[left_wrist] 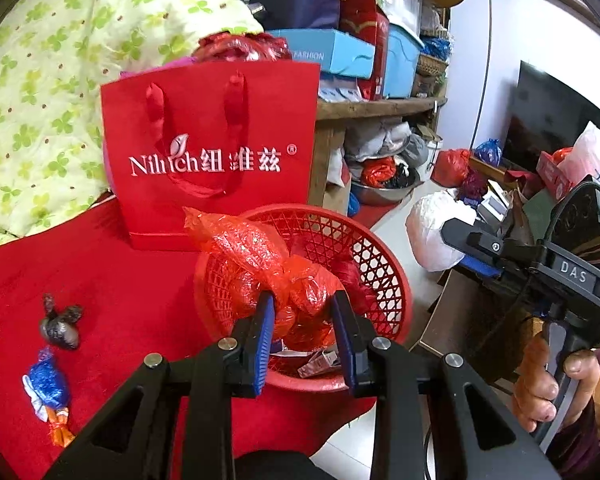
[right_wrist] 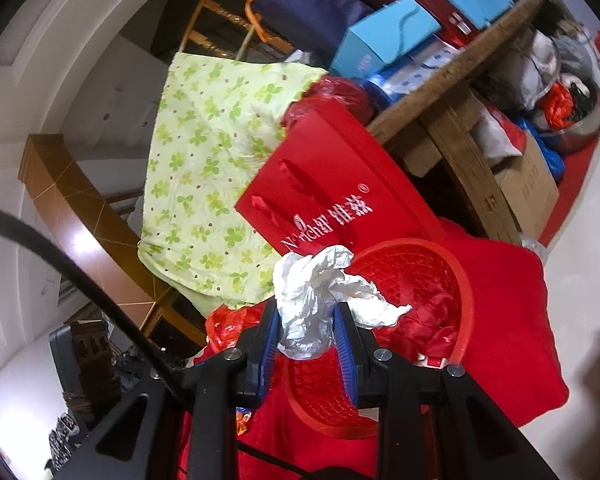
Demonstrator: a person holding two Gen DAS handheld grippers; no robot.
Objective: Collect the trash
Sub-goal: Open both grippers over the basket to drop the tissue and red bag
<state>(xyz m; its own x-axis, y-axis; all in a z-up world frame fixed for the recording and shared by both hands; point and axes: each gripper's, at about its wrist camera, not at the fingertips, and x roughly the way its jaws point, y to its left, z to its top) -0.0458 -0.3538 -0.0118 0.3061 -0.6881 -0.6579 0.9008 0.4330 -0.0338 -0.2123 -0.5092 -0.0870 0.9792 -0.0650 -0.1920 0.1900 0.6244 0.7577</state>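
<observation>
Red crinkled plastic bag pinched between your left gripper fingers, hanging over red round mesh basket. Your right gripper clamps white crumpled paper wad just above same basket, near rim. Step: dropping both in. Next: loosen each grip over basket centre. Left on red cloth: dark foil wrapper, blue candy wrapper.

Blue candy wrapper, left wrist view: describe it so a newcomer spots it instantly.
Find the red cloth in front of the red gift bag. Left of the red mesh basket, near the picture's lower left edge, lies the blue candy wrapper. Its shiny blue foil and orange twisted end distinguish it from the dark wrapper just above.
</observation>
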